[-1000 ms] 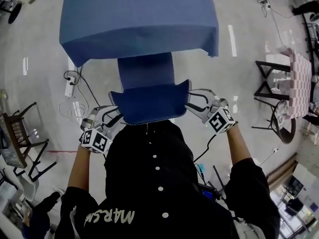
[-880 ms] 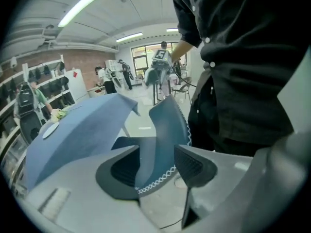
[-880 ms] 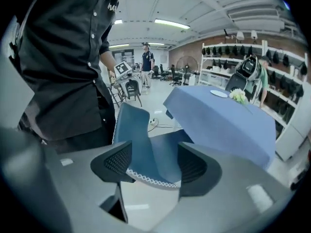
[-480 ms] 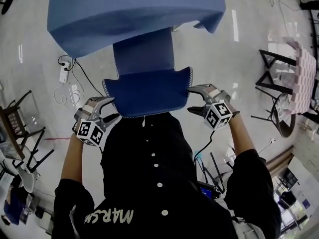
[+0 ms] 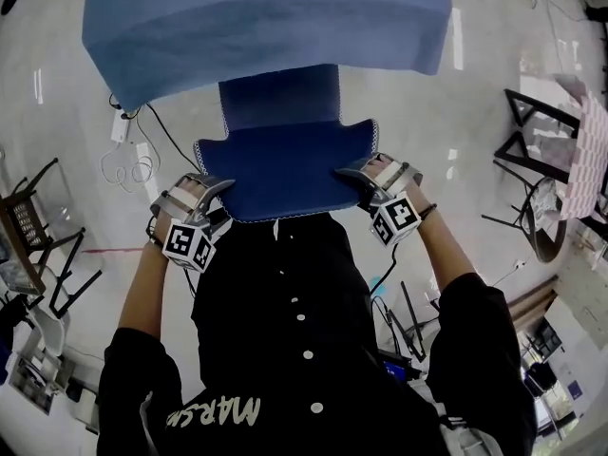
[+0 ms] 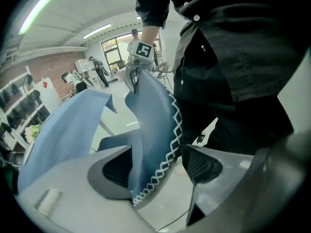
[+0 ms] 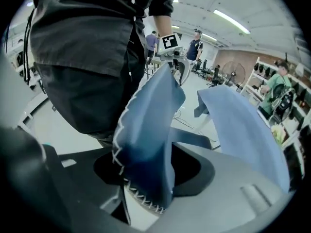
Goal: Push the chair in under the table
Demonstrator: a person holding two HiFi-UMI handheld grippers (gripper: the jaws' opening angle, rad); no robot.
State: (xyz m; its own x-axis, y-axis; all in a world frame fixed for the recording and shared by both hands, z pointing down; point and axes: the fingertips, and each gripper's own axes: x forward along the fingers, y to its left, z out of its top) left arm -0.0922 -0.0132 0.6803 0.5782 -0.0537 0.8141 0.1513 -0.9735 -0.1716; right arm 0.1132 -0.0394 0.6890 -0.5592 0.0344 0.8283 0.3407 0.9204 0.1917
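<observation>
Off-task stuff only. Head view: glossy pale floor (image 5: 475, 112). Far left on it are a white power strip (image 5: 122, 129) and a coiled white cable (image 5: 123, 171), with a black cable (image 5: 176, 145) running past and a red line (image 5: 109, 251) nearer me. Black-framed chairs (image 5: 43, 255) are at left. At right, a pink checked cloth (image 5: 591, 150) lies over a black frame (image 5: 527, 150). My black shirt (image 5: 304, 350) has white buttons.

Left hand-held gripper view: ceiling strip light (image 6: 97, 31), brick wall (image 6: 46, 64), shelves (image 6: 17, 108), people standing (image 6: 99, 71) by the windows.

Right hand-held gripper view: standing fan (image 7: 238, 73), more shelving (image 7: 277, 98).
</observation>
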